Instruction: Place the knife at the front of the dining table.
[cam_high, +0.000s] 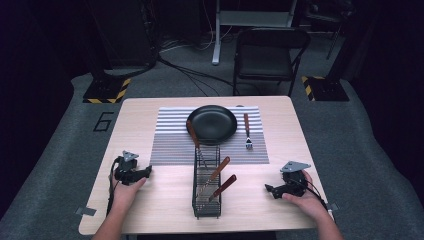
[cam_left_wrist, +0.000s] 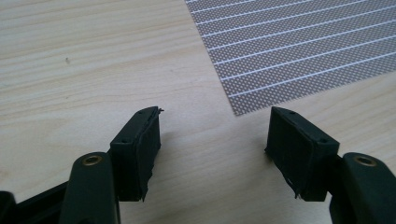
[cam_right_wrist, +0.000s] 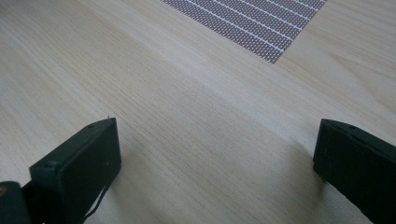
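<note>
A: Status check. Which step am I in?

B: Staging, by my judgement. I hold the left gripper (cam_high: 148, 172) low over the table (cam_high: 150, 210) at its left side; its jaws stand apart with bare wood between them. The right gripper (cam_high: 269, 189) rests at the right side, jaws spread wider, also gripping nothing. Neither touches any utensil.

A: Location of the work items?

B: The wire basket (cam_high: 206, 187) stands between the two grippers, near the front edge. Two wooden-handled utensils (cam_high: 218, 172) lie slanted in it, handles up and to the right. A third wooden-handled utensil (cam_high: 192, 134) lies across the left rim of the black plate (cam_high: 212, 124), its lower end reaching the basket's far end. A fork (cam_high: 247, 131) lies just right of the plate, on the striped placemat (cam_high: 170, 145).

A: Next move requirement?

B: Probably a pick from the basket. I would bring one gripper over a raised handle, align the jaws across it, then close. The handles sit near each other, so approach one cleanly.

A: Surface and room?

B: Pale wood-grain tabletop; the placemat is grey with white lines, and its corner shows ahead of each gripper in the gripper views. Grey carpet surrounds the table. A folding chair (cam_high: 270, 52) stands beyond the far edge, cables run across the floor, and yellow-and-black hazard bases (cam_high: 106, 91) sit at both far sides.
</note>
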